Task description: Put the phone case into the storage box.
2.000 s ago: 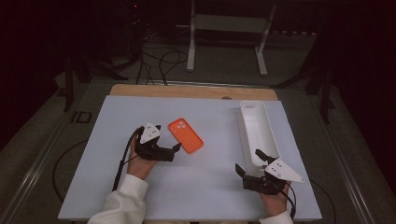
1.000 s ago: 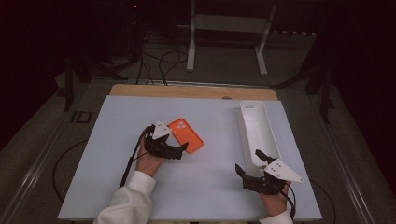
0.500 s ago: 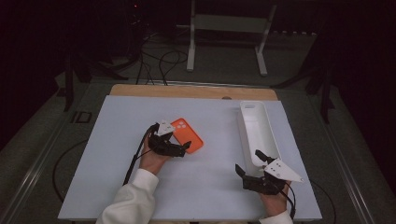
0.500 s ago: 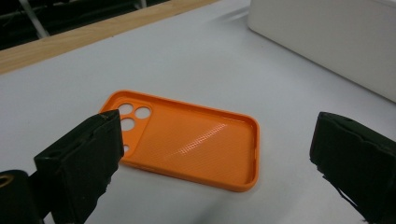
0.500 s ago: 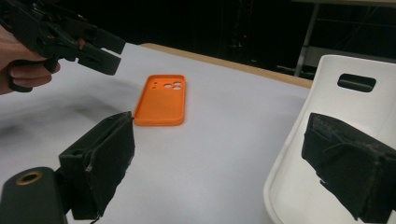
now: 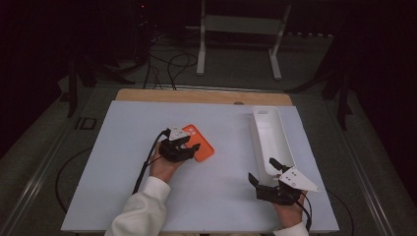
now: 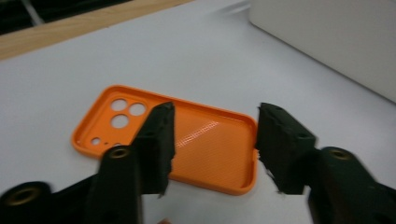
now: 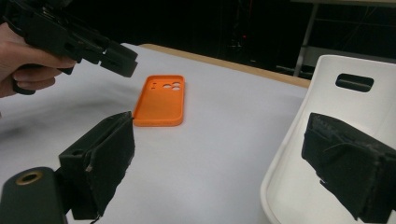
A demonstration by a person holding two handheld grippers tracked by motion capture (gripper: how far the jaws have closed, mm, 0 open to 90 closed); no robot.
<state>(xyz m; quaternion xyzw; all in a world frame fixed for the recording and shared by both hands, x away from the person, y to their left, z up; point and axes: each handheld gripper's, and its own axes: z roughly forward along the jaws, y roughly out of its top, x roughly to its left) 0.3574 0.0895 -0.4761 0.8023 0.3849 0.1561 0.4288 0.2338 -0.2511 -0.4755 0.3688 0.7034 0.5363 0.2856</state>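
High view. Orange phone case flat on white desk, left of centre, well clear of every desk edge. Left tongs now over its near-left corner, having come in from seven o'clock across the earlier frames; jaws just been closing, partly drawn in, case between them. Judged: grasp begun, not finished. White tray at three o'clock of the case, well apart, long side running away from the person. Right tongs at five o'clock, near the tray's near end, unchanged in place, spread wide, holding nothing.

Left gripper view. Case hollow side up, camera holes at ten o'clock. Jaws straddling its near short end; whether the pads press on the rim cannot be told, a sliver of gap apparent at the right one. Bare desk all round; tray wall at two o'clock.

Right gripper view. Jaws wide apart, nothing between. Case at eleven o'clock, left tongs above its near-left. Tray rim at three o'clock. Open desk between case and tray.
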